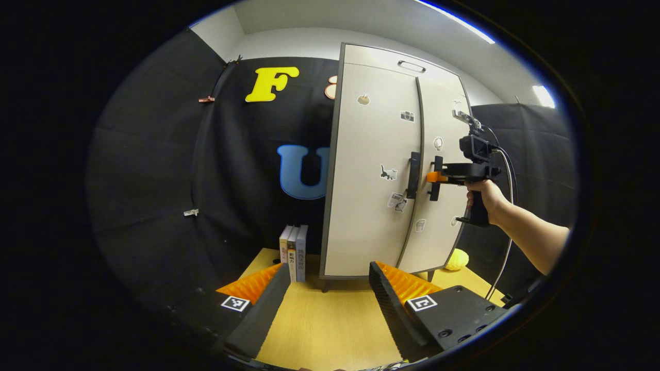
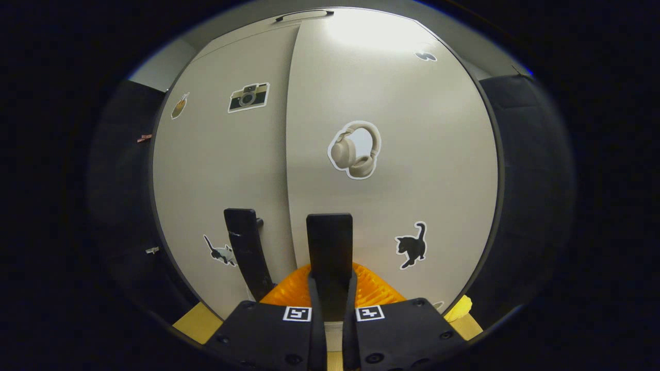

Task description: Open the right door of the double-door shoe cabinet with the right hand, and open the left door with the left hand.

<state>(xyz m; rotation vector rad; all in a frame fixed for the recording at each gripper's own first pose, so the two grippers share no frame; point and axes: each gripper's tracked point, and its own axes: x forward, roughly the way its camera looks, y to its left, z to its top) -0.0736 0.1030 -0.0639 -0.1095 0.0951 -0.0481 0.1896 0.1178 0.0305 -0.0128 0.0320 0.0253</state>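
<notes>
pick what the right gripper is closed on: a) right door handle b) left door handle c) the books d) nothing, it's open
a: in the right gripper view the right gripper has its fingers pressed on the right door handle, with the left handle free beside it; the left gripper view shows the same grip.

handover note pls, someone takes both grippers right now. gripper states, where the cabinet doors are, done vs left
Right gripper: shut on the right door handle, its fingers closed around the bar.
Left gripper: open, holding nothing, held back over the wooden table, aimed at the shoe cabinet.
Doors: right door and left door both look closed. Left door handle is free.
Done: right handle gripped.
Left: pull the right door open, then bring the left gripper in to the left handle and open that door.
</notes>
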